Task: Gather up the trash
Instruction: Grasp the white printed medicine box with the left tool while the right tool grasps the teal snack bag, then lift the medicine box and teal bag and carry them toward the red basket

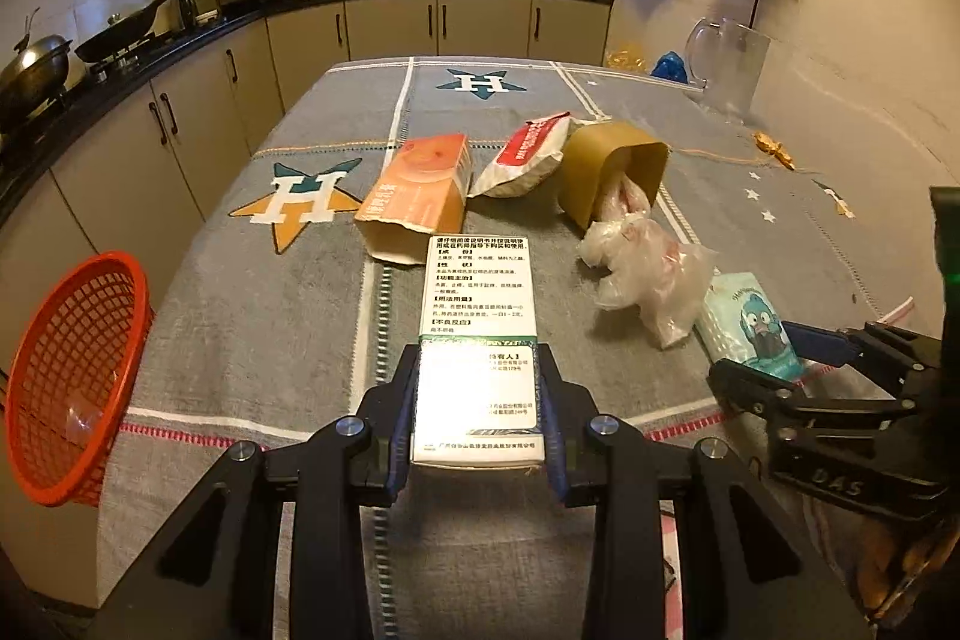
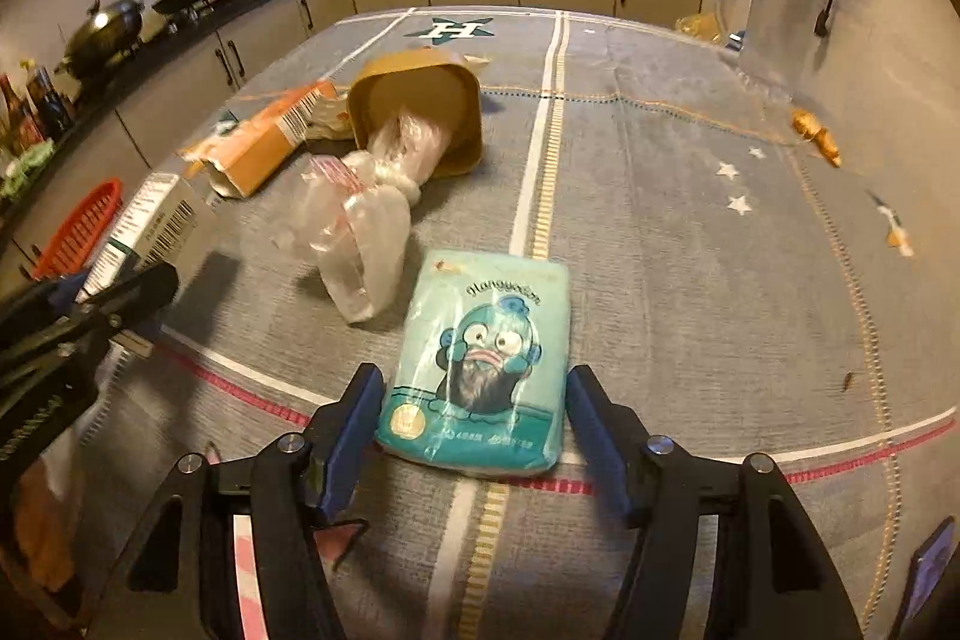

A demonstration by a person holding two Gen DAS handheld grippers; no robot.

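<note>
Left gripper [image 1: 480, 400] pinching white box [image 1: 480, 340], lifted for carrying to red basket [image 1: 72, 376] at table edge. Right gripper [image 2: 474, 418] spread astride teal tissue pack [image 2: 480, 358] on cloth, not yet squeezing.

The tablecloth [image 1: 240, 316] is grey, crossed by white and red-checked stripes, with stars bearing a white H in teal and orange. The basket [image 1: 72, 376] is red mesh. The medicine box [image 1: 480, 340] is white with black print and a green band. The tissue pack [image 2: 480, 358] is teal with a blue cartoon face. The carton [image 1: 420, 190] is orange, the tub [image 1: 606, 166] perhaps mustard.
</note>
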